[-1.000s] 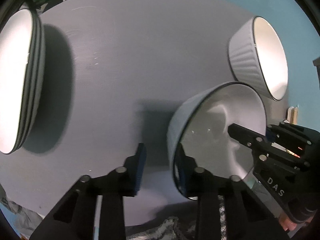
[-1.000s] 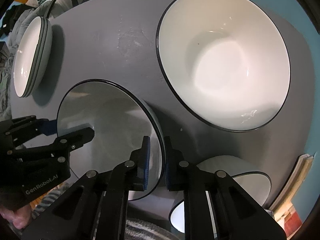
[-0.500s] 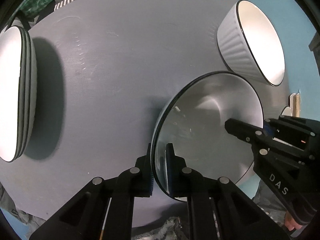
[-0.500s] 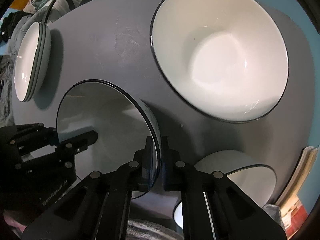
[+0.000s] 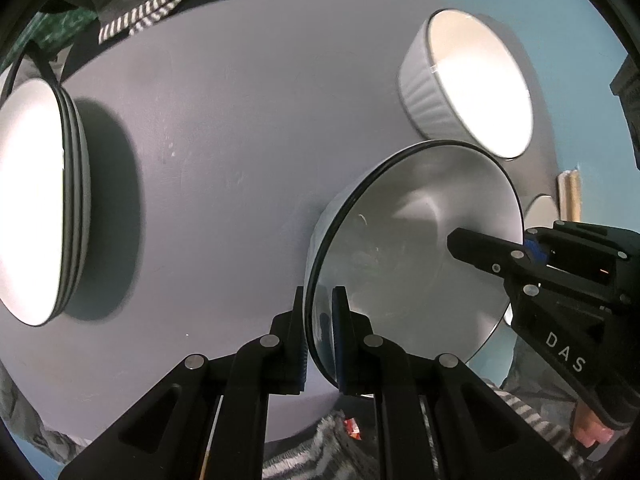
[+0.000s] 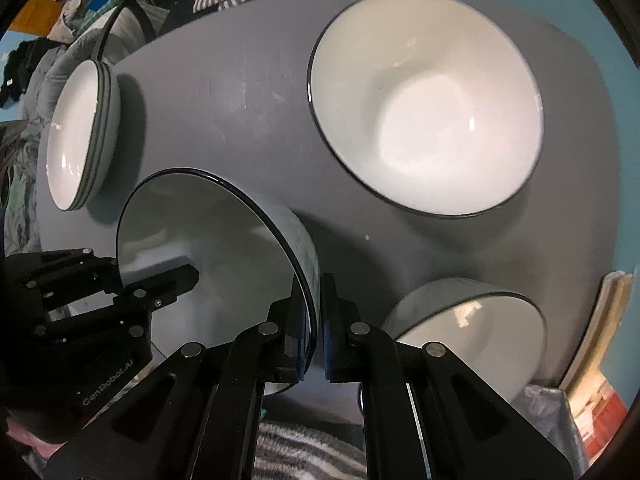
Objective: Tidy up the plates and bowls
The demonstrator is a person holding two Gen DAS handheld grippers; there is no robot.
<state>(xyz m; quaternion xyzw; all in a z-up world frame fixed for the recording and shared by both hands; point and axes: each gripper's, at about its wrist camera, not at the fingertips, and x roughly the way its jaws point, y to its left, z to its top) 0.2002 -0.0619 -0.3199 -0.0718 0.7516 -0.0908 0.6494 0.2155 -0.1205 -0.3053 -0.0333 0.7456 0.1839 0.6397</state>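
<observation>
grey tabletop (image 5: pixel 240 128), matte. white bowl (image 6: pixel 428 120) with a thin dark rim. ribbed pale-grey bowl (image 5: pixel 424 88), white inside. stacked white plates (image 5: pixel 36 220), grey-edged. black left tool (image 5: pixel 320 340), blue pads. black-and-white striped cloth (image 5: pixel 152 8) behind. blue floor (image 5: pixel 568 20).

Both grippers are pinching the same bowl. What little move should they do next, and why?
Probably lift the bowl a little, straight up and level. The left gripper and right gripper are shut on opposite sides of its rim, and the big bowl and small bowl stand nearby, so sliding it sideways risks a bump.
</observation>
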